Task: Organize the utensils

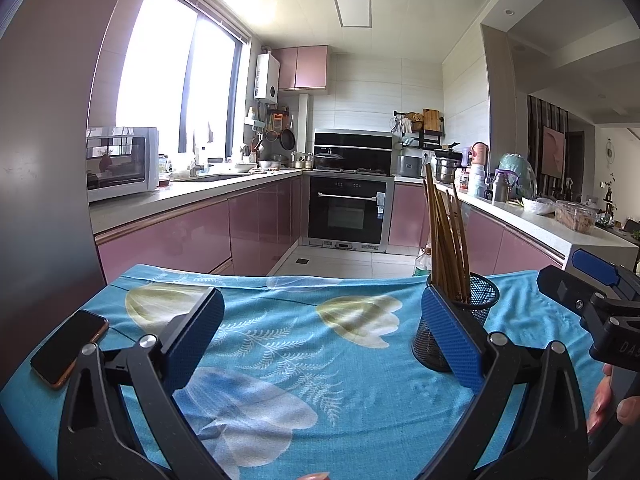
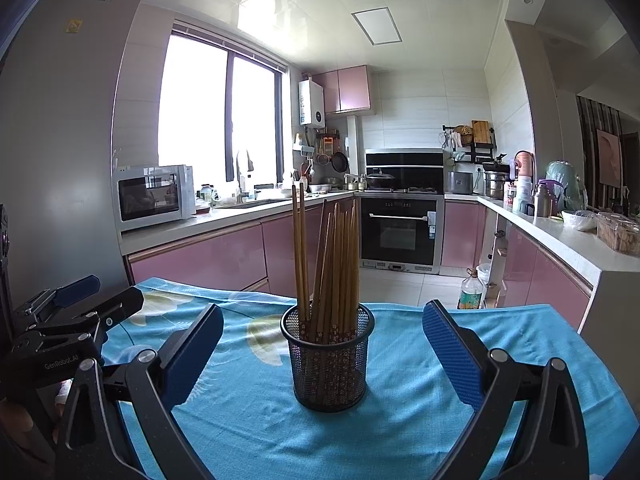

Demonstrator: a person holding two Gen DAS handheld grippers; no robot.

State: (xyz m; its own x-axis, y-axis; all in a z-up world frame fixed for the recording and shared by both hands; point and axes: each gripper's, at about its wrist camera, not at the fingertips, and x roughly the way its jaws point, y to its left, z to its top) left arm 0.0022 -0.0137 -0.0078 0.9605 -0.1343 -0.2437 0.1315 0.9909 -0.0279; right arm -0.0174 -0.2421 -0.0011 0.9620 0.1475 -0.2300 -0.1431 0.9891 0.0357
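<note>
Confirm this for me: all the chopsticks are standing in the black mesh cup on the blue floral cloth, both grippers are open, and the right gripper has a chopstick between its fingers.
One part is wrong: the right gripper holds nothing. The right wrist view shows its fingers spread wide on either side of the mesh cup, touching neither it nor the chopsticks. The rest stands: chopsticks in the cup on the blue cloth, left gripper open too.

Brown wooden chopsticks [image 2: 328, 272] stand upright, bunched and leaning slightly, inside a black mesh cup [image 2: 328, 364] on the near blue floral cloth.

One mesh holder [image 2: 328, 360], one phone [image 1: 69, 347], several chopsticks [image 2: 328, 264].
</note>
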